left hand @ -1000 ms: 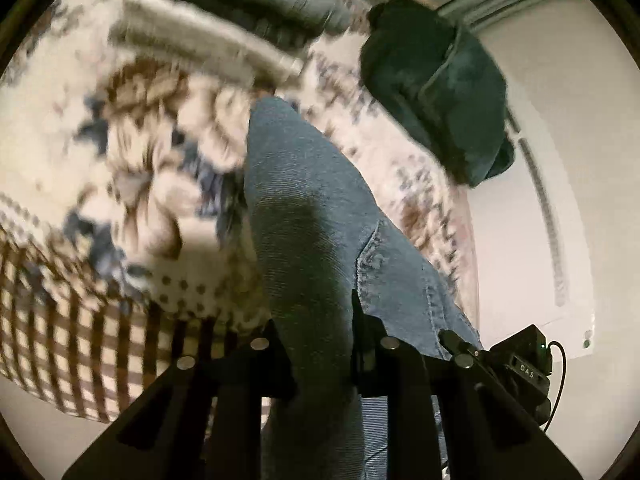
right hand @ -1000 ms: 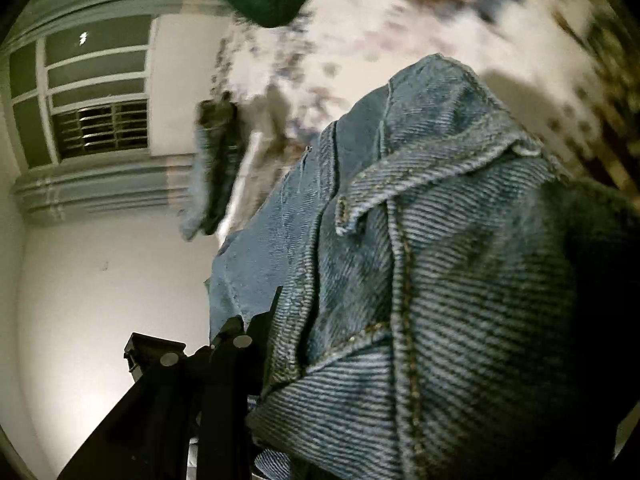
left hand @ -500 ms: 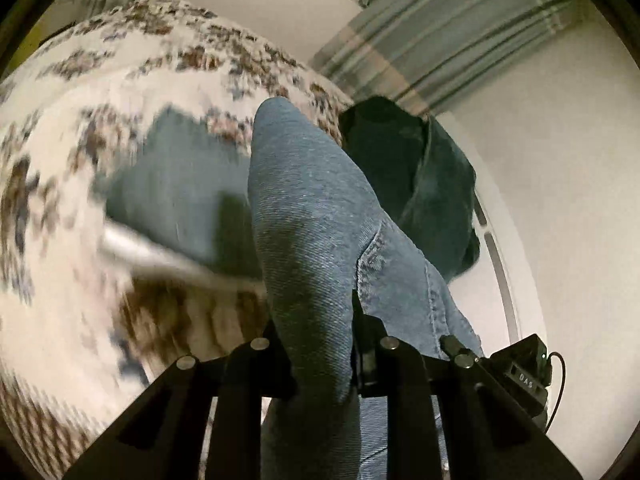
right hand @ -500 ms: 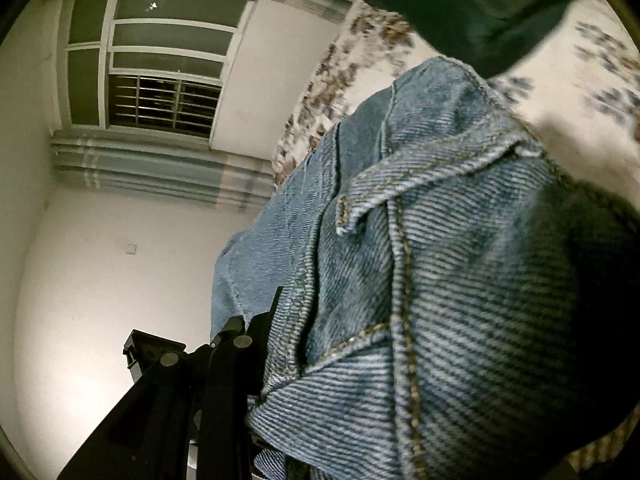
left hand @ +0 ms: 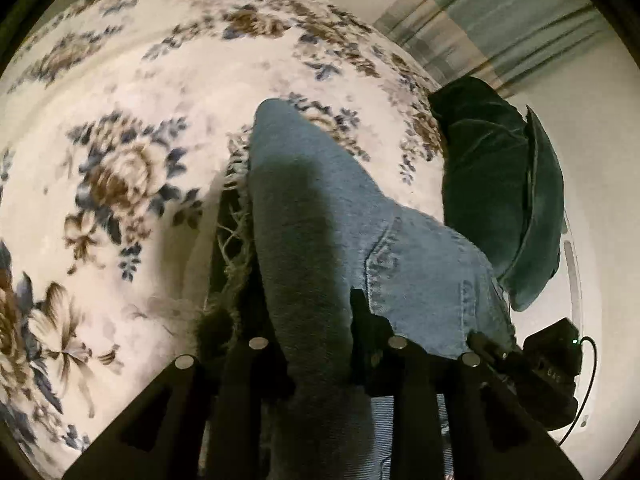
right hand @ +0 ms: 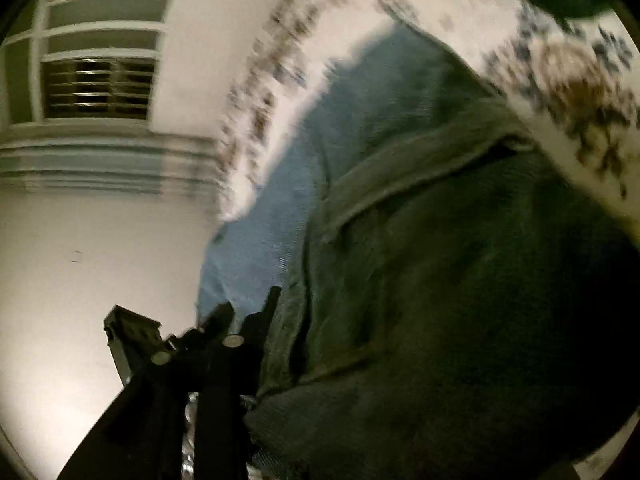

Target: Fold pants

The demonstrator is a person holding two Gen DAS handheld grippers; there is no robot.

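The blue denim pants (left hand: 320,220) bulge up between my left gripper's (left hand: 320,328) black fingers, which are shut on a thick fold; a frayed hem shows at its left. In the right wrist view the pants (right hand: 400,260) fill the middle and right, blurred and in shadow. My right gripper (right hand: 276,320) is shut on their edge; only its left finger (right hand: 224,332) shows, the other is hidden by denim. Both hold the pants over a floral bedspread (left hand: 132,120).
A dark green cushion (left hand: 500,184) lies at the bed's far right edge, with striped curtains (left hand: 500,12) behind. A barred window (right hand: 96,80) and white wall (right hand: 80,280) show left in the right wrist view. A black device with a cable (left hand: 556,356) sits by the left gripper.
Both grippers have swung with the pants over the bed. The folded clothes seen earlier have left the left view and the frayed hem has appeared. The right view has become blurred and darker.
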